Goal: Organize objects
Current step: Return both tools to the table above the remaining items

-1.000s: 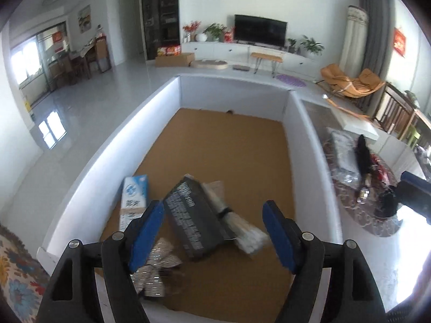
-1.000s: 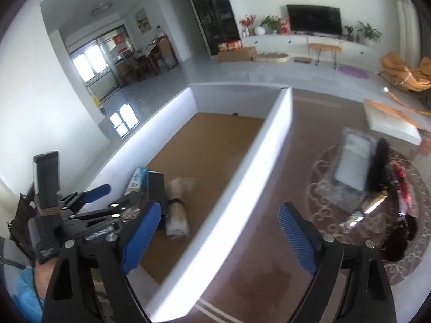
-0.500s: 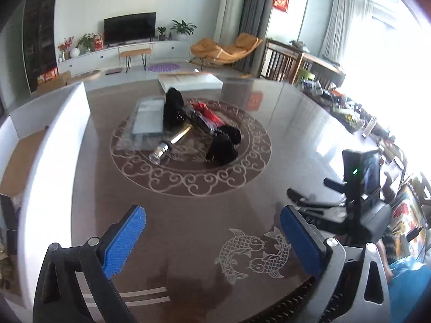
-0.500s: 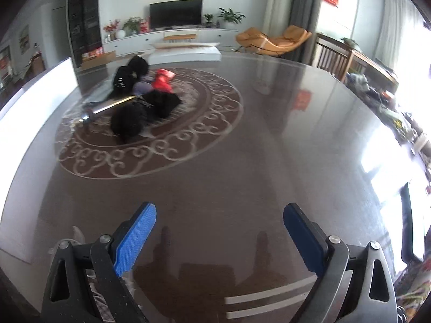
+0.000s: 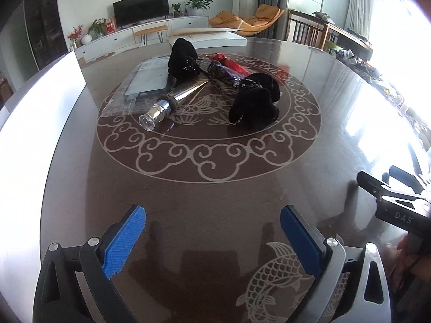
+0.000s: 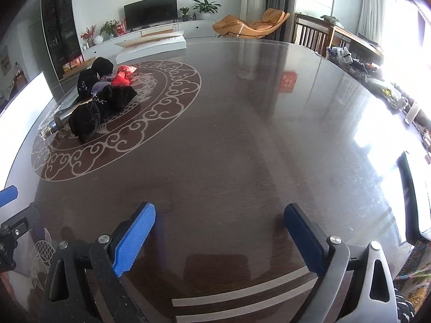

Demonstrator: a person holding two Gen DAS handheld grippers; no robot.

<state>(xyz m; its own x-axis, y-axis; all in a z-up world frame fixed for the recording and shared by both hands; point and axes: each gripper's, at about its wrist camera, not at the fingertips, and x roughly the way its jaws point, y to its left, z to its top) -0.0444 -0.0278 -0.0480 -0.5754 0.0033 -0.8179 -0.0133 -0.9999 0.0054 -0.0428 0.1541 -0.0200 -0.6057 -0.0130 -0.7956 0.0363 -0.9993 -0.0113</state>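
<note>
A heap of loose things is lying on the ornate ring inlay at the far left of the dark glossy round counter (image 6: 242, 140): a clear glass bottle with a silver neck (image 5: 172, 99) on its side, two black fuzzy fabric bundles (image 5: 254, 102), a red crinkled packet (image 5: 234, 66) and a flat clear plastic sleeve (image 5: 145, 79) underneath, all touching or overlapping. Just left of the heap a tall white box wall (image 5: 40, 113) is standing along the counter's edge; a flat white box (image 5: 212, 36) is lying at the far rim. The near and right stretches of the counter are lying bare and glossy out to the curved rim. The left hand-held gripper (image 5: 212, 231) is hovering near, jaws spread wide, holding nothing. The right hand-held gripper (image 6: 219, 228) is opening over bare counter, nothing between its blue pads (image 6: 134, 239).
</note>
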